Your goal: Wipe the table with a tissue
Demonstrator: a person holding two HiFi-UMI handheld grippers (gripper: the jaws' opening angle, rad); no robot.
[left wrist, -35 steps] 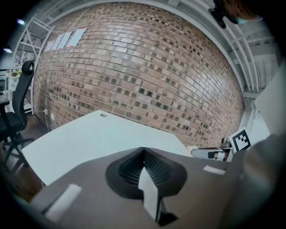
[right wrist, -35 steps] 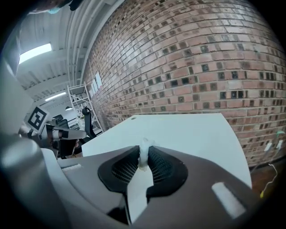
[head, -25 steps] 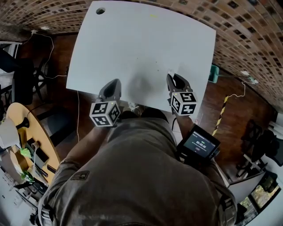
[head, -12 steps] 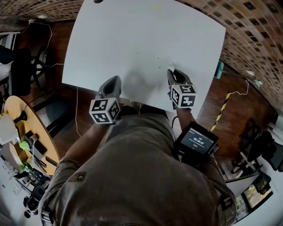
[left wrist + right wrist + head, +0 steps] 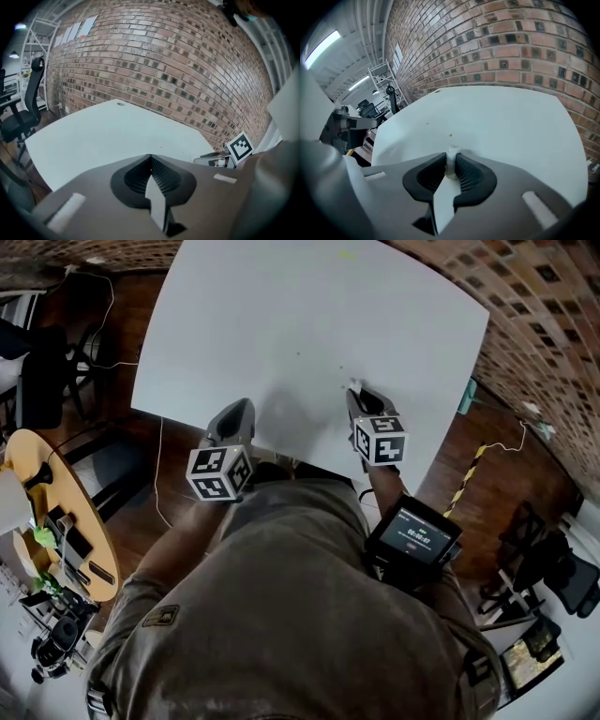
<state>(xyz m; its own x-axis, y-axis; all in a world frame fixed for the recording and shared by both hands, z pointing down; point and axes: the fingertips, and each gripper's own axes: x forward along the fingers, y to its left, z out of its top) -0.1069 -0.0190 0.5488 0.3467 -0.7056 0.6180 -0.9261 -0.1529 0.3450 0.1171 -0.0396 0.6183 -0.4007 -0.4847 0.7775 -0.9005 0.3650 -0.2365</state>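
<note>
A white table (image 5: 309,324) fills the upper head view, with small specks (image 5: 341,368) on it near the right gripper. My right gripper (image 5: 354,390) hovers over the near right part of the table, shut on a small wad of white tissue (image 5: 452,154) that pokes out between its jaws. A yellowish crumb (image 5: 450,136) lies just ahead of the tissue in the right gripper view. My left gripper (image 5: 246,407) sits at the table's near edge, jaws shut with nothing between them (image 5: 149,158).
A brick wall (image 5: 164,61) runs behind the table (image 5: 108,136). A round wooden table (image 5: 56,521) with clutter stands at the left, with office chairs (image 5: 37,371) beside it. A small screen device (image 5: 412,535) hangs at the person's right hip.
The right gripper with the tissue has moved slightly forward and left over the table. The left gripper has barely shifted; the head view has tilted a little.
</note>
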